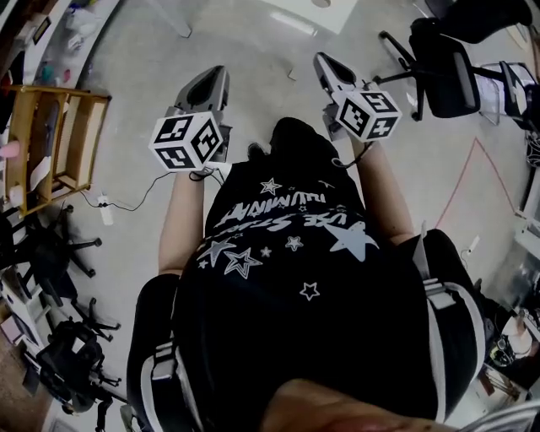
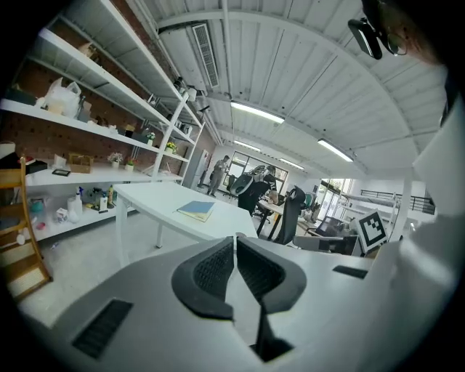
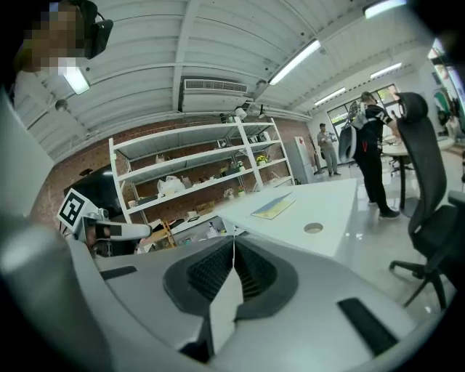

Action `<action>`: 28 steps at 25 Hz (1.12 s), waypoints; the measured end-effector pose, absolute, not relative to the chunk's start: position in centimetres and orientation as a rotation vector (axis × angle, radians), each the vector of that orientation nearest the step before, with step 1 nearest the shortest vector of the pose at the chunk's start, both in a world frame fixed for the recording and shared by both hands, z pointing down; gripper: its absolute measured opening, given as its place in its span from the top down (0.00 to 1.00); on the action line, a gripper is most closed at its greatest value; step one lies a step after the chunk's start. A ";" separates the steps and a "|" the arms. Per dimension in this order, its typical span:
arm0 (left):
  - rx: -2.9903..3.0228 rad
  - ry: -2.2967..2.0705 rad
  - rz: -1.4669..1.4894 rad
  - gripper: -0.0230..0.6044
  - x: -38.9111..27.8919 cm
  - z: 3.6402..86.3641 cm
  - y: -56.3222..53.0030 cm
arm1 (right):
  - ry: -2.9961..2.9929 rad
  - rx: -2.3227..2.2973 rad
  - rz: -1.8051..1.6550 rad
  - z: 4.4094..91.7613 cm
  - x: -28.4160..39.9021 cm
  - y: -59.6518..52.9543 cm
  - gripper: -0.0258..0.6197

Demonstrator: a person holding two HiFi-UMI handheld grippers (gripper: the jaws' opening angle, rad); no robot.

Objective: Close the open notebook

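Note:
A blue and yellow notebook [image 2: 196, 210] lies flat on a white table [image 2: 152, 200], well ahead of both grippers. In the right gripper view the notebook [image 3: 275, 207] sits beyond a round hole in the table [image 3: 341, 218]. It is too far off to tell whether it lies open. My left gripper [image 2: 235, 238] is shut with nothing between its pads. My right gripper [image 3: 234, 240] is shut and empty too. In the head view the left gripper [image 1: 207, 80] and right gripper [image 1: 325, 63] are held out over bare floor, short of a table corner [image 1: 316, 13].
Black office chairs [image 1: 443, 72] stand at the right. A wooden frame [image 1: 59, 143] and a cable with a plug strip [image 1: 105, 207] are on the floor at the left. Shelving [image 2: 87, 123] runs along the brick wall. People [image 3: 367, 138] stand beyond the table.

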State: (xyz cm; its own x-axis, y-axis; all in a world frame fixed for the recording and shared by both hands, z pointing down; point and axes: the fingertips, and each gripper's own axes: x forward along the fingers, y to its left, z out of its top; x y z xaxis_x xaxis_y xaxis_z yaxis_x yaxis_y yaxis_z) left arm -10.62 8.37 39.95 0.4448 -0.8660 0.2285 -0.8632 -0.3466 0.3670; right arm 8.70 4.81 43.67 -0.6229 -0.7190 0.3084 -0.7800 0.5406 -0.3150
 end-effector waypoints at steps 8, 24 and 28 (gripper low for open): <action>2.309 -1.486 -0.001 0.92 -7.3 38.8 10.1 | -2.692 1.265 0.631 42.6 11.4 6.2 0.95; 2.243 -1.622 -0.031 0.94 0.9 37.9 16.1 | -2.683 1.102 0.616 43.4 19.8 12.0 0.95; 2.223 -1.641 -0.037 0.94 2.4 38.2 18.6 | -2.679 1.067 0.618 44.0 21.2 14.0 0.95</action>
